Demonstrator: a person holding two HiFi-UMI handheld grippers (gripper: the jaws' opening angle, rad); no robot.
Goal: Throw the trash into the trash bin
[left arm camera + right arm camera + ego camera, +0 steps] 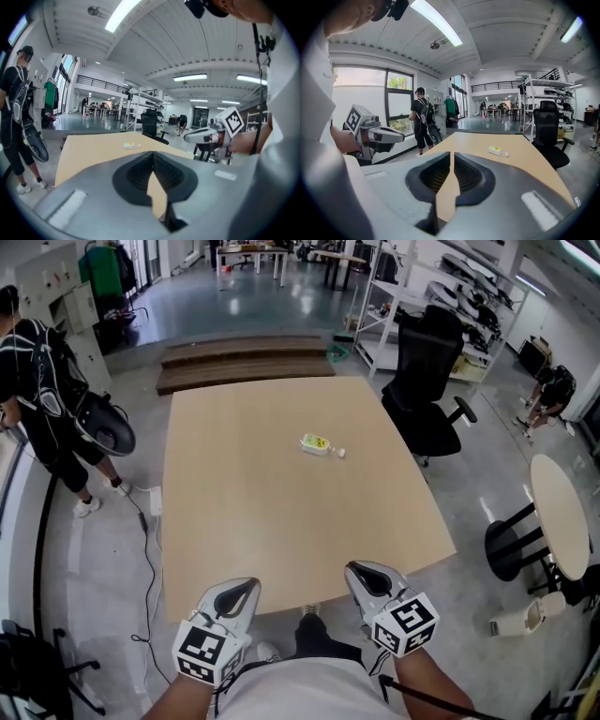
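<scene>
The trash, a small flattened bottle with a yellow-green label point(321, 445), lies alone near the middle of the light wooden table point(234, 512). It also shows far ahead in the left gripper view point(131, 146) and the right gripper view point(497, 150). Both grippers hover at the table's near edge, well short of the bottle. The left gripper point(242, 589) point(153, 154) has its tips touching and holds nothing. The right gripper point(364, 570) point(451, 154) shows a narrow slit between its tips, with nothing in it.
A black office chair point(427, 381) stands at the table's far right corner. A person in black point(42, 399) stands to the left, by a floor cable point(148, 549). A round table point(561, 512) is at the right, and a low wooden platform point(248, 360) lies beyond the table.
</scene>
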